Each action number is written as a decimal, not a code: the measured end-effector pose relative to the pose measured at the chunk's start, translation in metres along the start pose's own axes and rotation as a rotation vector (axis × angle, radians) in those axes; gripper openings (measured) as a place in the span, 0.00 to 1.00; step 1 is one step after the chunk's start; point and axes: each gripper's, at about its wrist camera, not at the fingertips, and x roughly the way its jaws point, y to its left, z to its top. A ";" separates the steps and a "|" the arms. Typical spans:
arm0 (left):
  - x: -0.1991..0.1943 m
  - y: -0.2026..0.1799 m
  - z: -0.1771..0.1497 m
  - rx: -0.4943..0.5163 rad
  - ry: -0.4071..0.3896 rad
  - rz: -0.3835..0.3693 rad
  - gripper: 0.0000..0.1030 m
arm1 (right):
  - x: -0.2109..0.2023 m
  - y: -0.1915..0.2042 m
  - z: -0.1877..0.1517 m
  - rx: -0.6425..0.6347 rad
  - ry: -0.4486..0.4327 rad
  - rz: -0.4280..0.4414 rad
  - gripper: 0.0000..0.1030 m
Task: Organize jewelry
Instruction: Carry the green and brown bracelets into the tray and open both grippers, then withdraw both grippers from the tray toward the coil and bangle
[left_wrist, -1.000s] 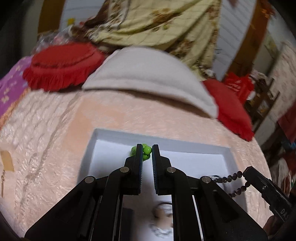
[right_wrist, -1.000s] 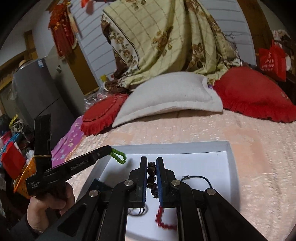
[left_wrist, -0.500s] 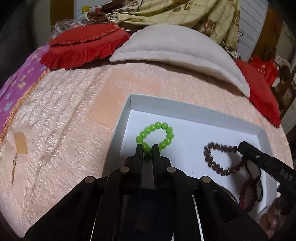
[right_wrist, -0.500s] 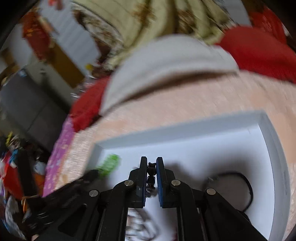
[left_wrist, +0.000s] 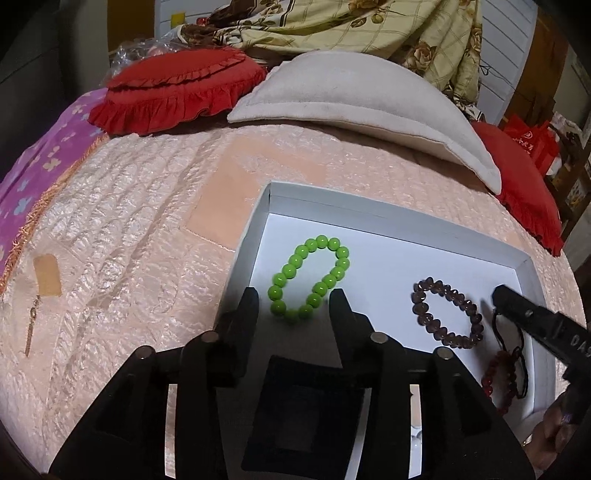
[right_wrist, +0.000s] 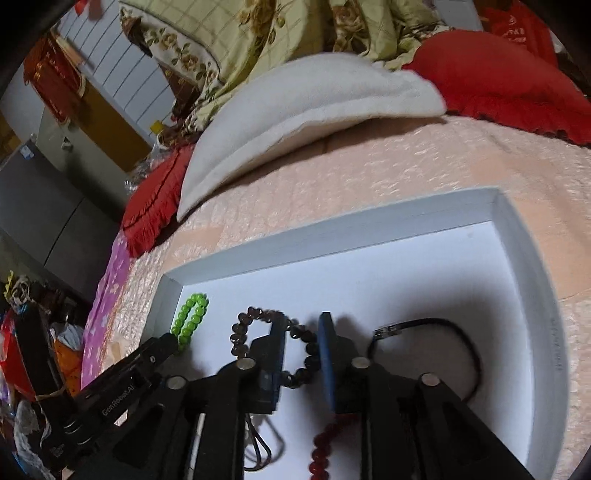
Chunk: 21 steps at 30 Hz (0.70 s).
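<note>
A white tray lies on the peach bedspread. A green bead bracelet lies flat in its left part; my left gripper is open with its fingers on either side of the near end. A brown bead bracelet lies flat to the right; my right gripper is open over it. A red bead bracelet and a black cord bracelet lie in the tray too. The green bracelet also shows in the right wrist view.
A beige pillow and red frilled cushions lie at the head of the bed behind the tray. A purple sheet runs along the left edge. A small gold pendant lies on the bedspread at left.
Both grippers lowered to the tray floor and opened. The green bracelet and the brown bracelet were let go and now lie flat in the tray.
</note>
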 end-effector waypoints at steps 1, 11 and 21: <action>-0.002 -0.002 -0.001 0.006 -0.008 0.004 0.38 | -0.004 -0.002 0.000 0.002 -0.008 -0.003 0.20; -0.053 -0.032 -0.033 0.081 -0.108 -0.080 0.39 | -0.101 -0.020 -0.030 -0.121 -0.117 -0.007 0.20; -0.092 -0.107 -0.115 0.281 -0.058 -0.321 0.39 | -0.172 -0.074 -0.118 -0.168 -0.118 -0.082 0.20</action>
